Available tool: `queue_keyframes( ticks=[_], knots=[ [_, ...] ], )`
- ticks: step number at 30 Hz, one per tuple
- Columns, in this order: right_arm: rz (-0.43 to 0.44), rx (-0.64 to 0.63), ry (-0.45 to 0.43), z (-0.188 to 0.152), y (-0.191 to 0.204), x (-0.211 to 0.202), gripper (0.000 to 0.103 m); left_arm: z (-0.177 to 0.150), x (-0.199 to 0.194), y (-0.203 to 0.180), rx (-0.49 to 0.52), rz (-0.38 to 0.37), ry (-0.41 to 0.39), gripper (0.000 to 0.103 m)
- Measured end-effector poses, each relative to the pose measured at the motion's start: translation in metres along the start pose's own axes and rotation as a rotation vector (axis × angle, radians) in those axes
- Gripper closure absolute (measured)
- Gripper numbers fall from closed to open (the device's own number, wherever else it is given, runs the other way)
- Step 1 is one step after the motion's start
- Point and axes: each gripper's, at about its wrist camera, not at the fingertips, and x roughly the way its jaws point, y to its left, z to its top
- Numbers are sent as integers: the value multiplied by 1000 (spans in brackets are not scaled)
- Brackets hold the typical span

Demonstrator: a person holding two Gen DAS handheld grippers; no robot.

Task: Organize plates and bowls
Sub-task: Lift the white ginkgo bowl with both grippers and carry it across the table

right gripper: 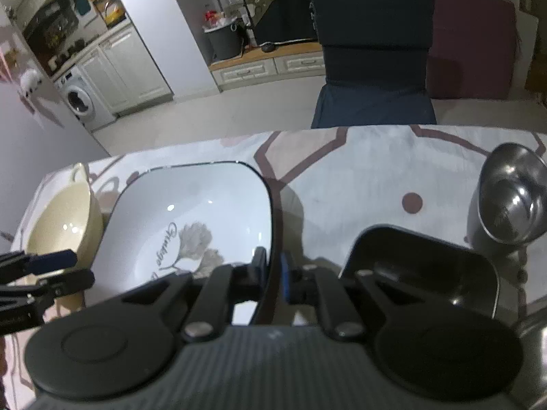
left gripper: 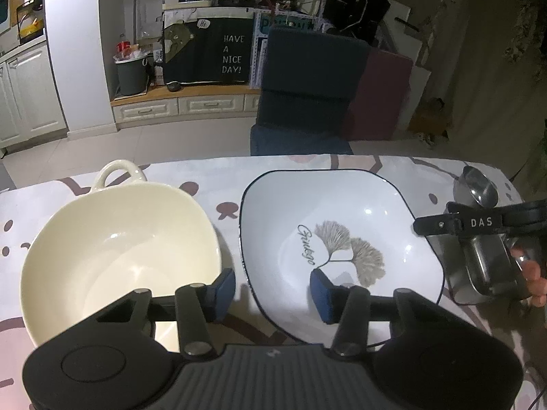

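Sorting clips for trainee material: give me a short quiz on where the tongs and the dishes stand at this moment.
1. True or false: the right tongs are clamped on the rim of the ginkgo plate.
2. Which dish sits just left of the ginkgo plate? A the cream bowl; B the steel bowl; C the steel tray.
3. Fill in: the left tongs straddle the plate's other rim with their jaws ____.
Key: 1 true; 2 A; 3 open.
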Motion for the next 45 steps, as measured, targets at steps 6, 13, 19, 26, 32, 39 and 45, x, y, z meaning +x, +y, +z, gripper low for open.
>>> queue_keyframes(
  ticks=[6,13,19,26,32,39,45],
  knots=[
    [9,15,53,3,1,7,91,-1,4,3,-18,3,35,59],
    [14,7,106,8,5,22,92,-4,13,3,-58,-1,61,75],
    [8,-64,83,10,3,25,92,-6,16,2,-81,-27,76,80],
    [-55,-168,81,28,0,30,92,1,32,-6,-141,-21,77,80],
    [-45,-153,81,40,-13,34,92,7,57,-11,-247,-1,97,80],
    [30,-147,97,49,-28,35,91,5,58,-6,-417,15,95,82],
    [85,-130,104,52,-39,36,91,0,52,-10,-423,24,66,85]
  ],
)
